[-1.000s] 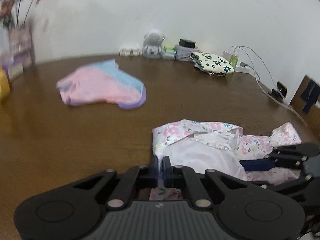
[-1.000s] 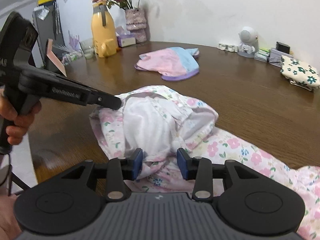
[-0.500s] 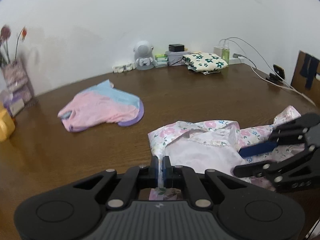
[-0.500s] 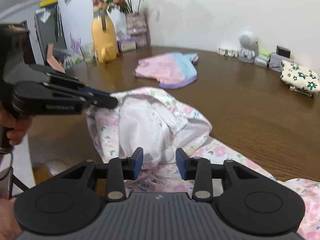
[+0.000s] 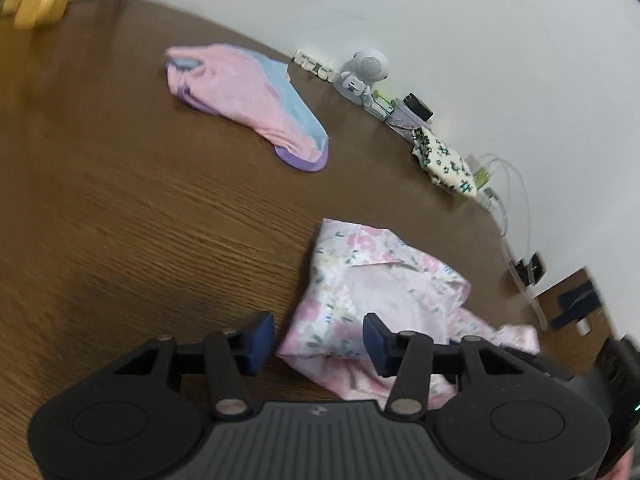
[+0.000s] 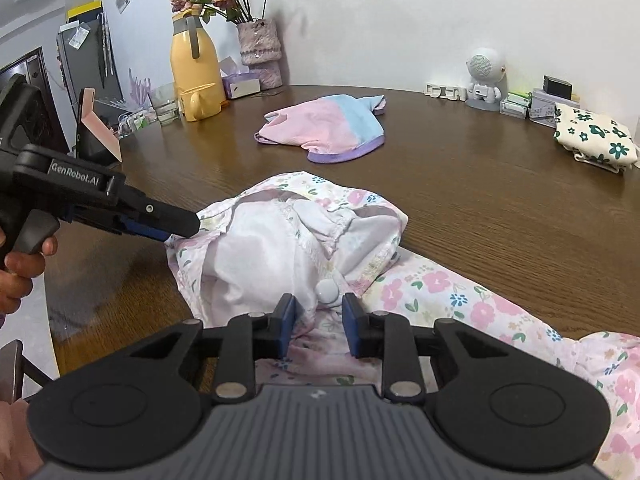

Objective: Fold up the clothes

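Observation:
A pink floral garment lies crumpled near the front edge of the brown table, its white lining turned up. My left gripper is open wide, and the garment's near corner lies between its fingers without being held. From the right wrist view the left gripper sits at the garment's left edge. My right gripper stands open with a narrow gap over the garment's near fold. Cloth lies in that gap, and a white button sits just ahead of the tips.
A pink and blue garment lies farther back on the table. A folded cream floral cloth, a small robot figure, boxes and cables line the wall. A yellow jug and flower vase stand back left.
My left gripper has opened and let go of the floral garment's edge, and its view has tilted. The right gripper's fingers have drawn closer together over the cloth.

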